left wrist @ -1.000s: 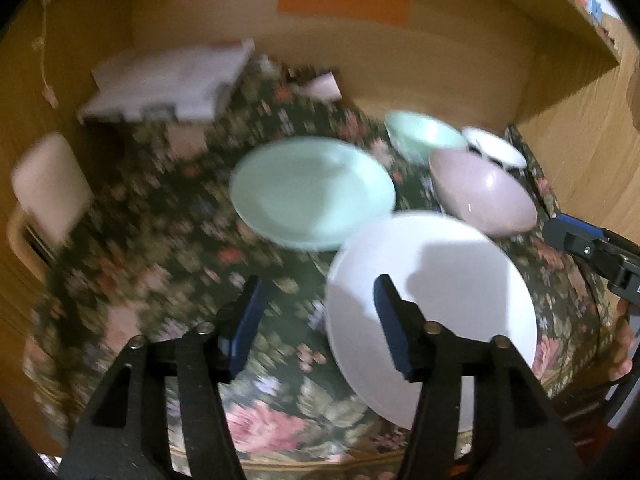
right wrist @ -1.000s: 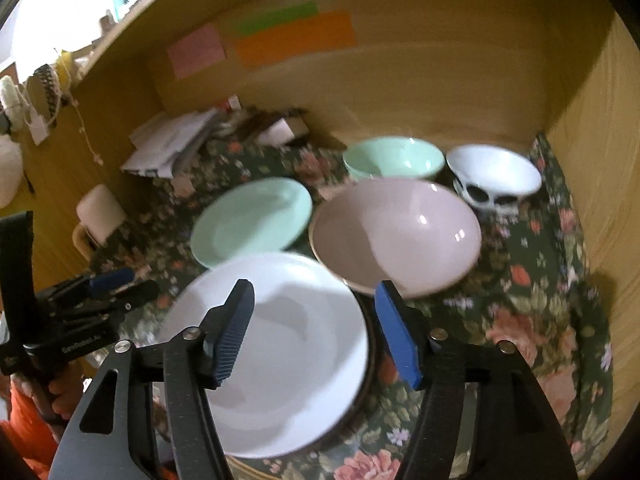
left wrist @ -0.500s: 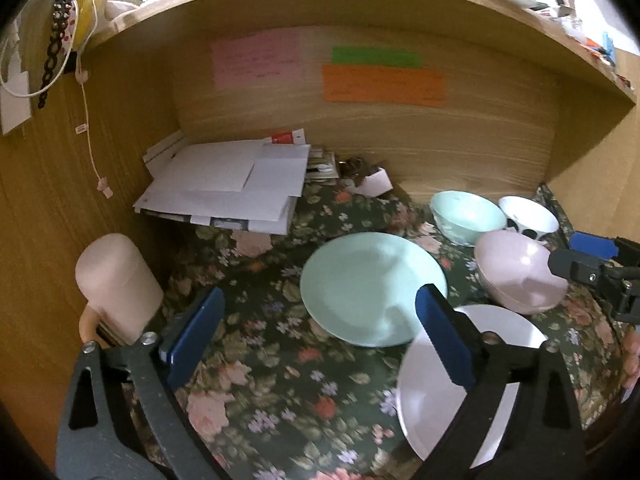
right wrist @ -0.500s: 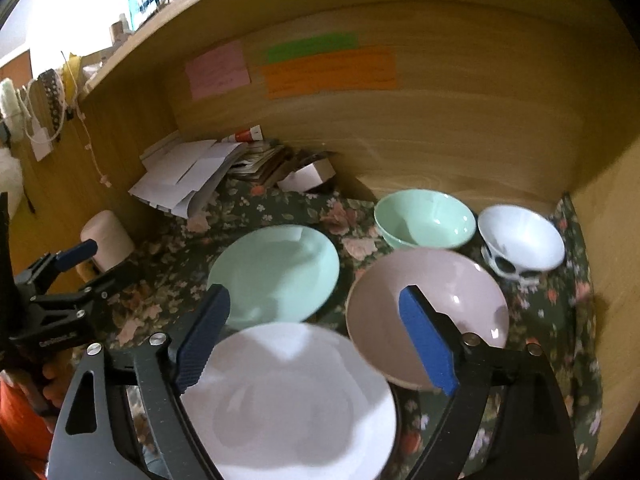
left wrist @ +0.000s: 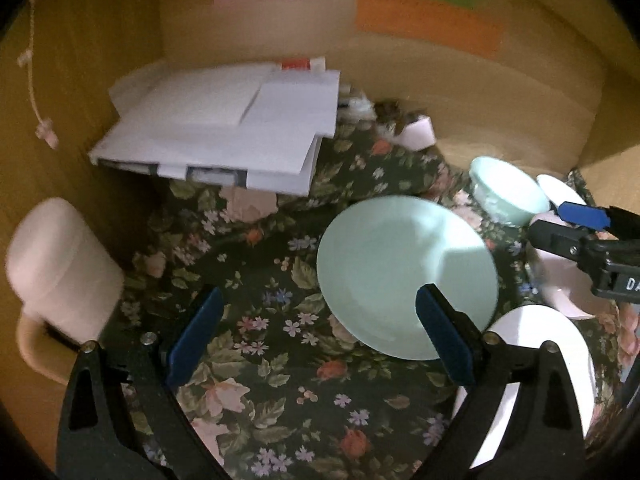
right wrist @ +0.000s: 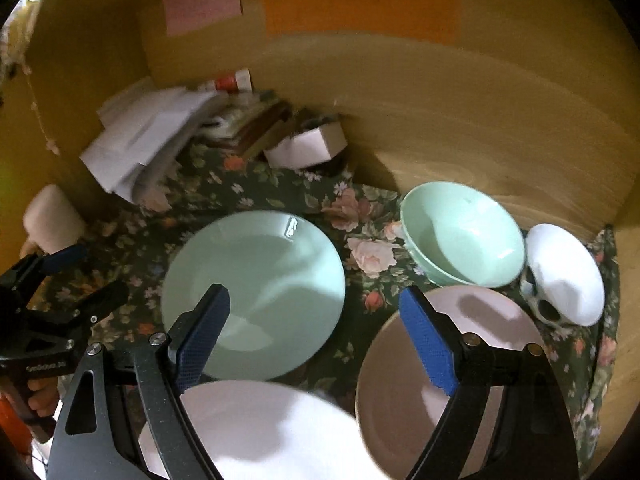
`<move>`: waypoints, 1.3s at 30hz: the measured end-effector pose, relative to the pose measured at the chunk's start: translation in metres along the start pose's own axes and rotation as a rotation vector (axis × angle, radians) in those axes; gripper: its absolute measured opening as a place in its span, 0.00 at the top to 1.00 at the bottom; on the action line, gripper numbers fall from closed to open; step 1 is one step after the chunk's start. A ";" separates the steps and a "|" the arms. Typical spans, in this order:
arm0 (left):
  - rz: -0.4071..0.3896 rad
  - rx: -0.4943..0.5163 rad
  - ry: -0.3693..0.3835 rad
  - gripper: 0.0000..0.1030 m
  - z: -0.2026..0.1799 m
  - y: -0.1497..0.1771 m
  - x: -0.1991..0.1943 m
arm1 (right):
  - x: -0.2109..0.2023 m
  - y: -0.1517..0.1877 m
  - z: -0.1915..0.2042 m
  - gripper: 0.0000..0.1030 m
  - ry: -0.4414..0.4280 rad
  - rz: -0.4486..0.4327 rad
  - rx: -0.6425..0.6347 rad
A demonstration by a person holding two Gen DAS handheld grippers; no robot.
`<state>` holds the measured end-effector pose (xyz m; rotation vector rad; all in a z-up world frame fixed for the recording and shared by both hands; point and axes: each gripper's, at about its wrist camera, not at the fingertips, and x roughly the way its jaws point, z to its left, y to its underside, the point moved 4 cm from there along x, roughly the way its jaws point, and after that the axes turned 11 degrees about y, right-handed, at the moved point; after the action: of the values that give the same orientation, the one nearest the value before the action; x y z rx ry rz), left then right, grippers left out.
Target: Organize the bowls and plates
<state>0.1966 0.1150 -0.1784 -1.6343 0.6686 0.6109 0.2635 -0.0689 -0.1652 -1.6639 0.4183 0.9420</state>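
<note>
A mint plate (left wrist: 404, 272) (right wrist: 256, 292) lies mid-table on the floral cloth (left wrist: 260, 320). A white plate (left wrist: 532, 364) (right wrist: 256, 432) lies at the front. A pink bowl (right wrist: 452, 376) (left wrist: 560, 288), a mint bowl (right wrist: 460, 236) (left wrist: 508, 192) and a white patterned bowl (right wrist: 564, 272) (left wrist: 560, 190) stand at the right. My left gripper (left wrist: 316, 332) is open and empty, just left of the mint plate. My right gripper (right wrist: 312, 332) is open and empty, above the gap between the plates and the pink bowl.
A stack of white papers (left wrist: 224, 136) and a small white box (right wrist: 308, 148) lie at the back. A pale mug (left wrist: 56, 276) stands at the left. Wooden walls close in the back and both sides, with coloured notes (right wrist: 360, 8) on the back wall.
Both grippers pulled back and up from the white plate, then dipped forward toward the table again. The left swung to the left. No dish has moved.
</note>
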 end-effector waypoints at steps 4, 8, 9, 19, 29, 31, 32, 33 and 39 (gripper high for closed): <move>0.046 -0.036 0.014 0.05 0.010 0.004 0.021 | 0.027 -0.006 0.003 0.19 -0.014 0.064 -0.012; 0.066 -0.066 0.015 0.05 0.018 0.006 0.037 | 0.049 -0.012 0.007 0.23 -0.011 0.111 -0.045; 0.072 -0.071 0.017 0.05 0.021 0.006 0.042 | 0.054 -0.014 0.008 0.28 -0.003 0.123 -0.057; 0.120 -0.141 0.058 0.28 0.033 0.010 0.064 | 0.099 -0.017 0.003 0.53 -0.025 0.273 -0.035; 0.107 -0.123 0.075 0.37 0.031 0.010 0.063 | 0.112 -0.017 0.017 0.67 -0.045 0.339 -0.082; 0.110 -0.125 0.074 0.37 0.035 0.011 0.061 | 0.107 -0.013 0.026 0.67 -0.063 0.341 -0.098; 0.113 -0.130 0.071 0.37 0.036 0.012 0.060 | 0.105 -0.011 0.030 0.67 -0.070 0.341 -0.103; 0.115 -0.136 0.070 0.37 0.040 0.013 0.059 | 0.102 -0.009 0.037 0.67 -0.078 0.339 -0.110; 0.140 -0.147 0.051 0.39 0.060 0.021 0.050 | 0.090 0.004 0.066 0.67 -0.135 0.342 -0.114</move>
<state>0.2147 0.1666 -0.2374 -1.7545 0.7960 0.7360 0.2925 0.0086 -0.2402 -1.6471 0.5782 1.3448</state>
